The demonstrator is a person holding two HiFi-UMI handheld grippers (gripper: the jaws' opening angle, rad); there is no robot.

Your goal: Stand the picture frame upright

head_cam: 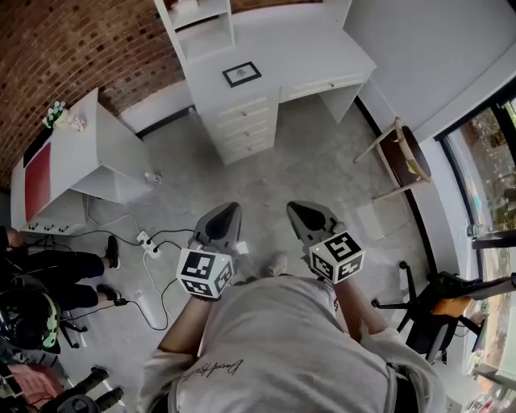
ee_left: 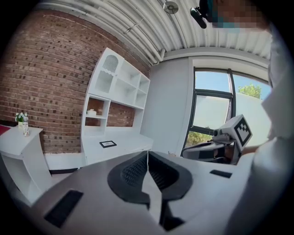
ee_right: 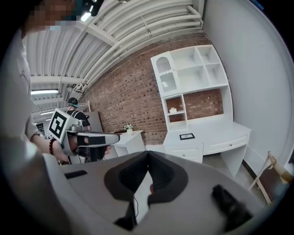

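Observation:
A small black picture frame [head_cam: 242, 74] lies flat on the white desk [head_cam: 314, 44] against the far wall; it also shows in the left gripper view [ee_left: 108, 144] and the right gripper view [ee_right: 187, 136]. Both grippers are held close to the person's chest, far from the desk. My left gripper [head_cam: 230, 211] is shut with nothing in it, its jaw tips touching [ee_left: 147, 153]. My right gripper [head_cam: 296, 210] is likewise shut and empty [ee_right: 148, 153].
A white shelf unit [head_cam: 197, 20] stands on the desk over a drawer stack [head_cam: 242, 125]. A low white cabinet [head_cam: 72, 157] with flowers [head_cam: 55, 113] is at the left. A wooden stool [head_cam: 403, 157] stands at the right, cables and a power strip [head_cam: 147, 242] lie on the floor, and a seated person [head_cam: 48, 270] is at far left.

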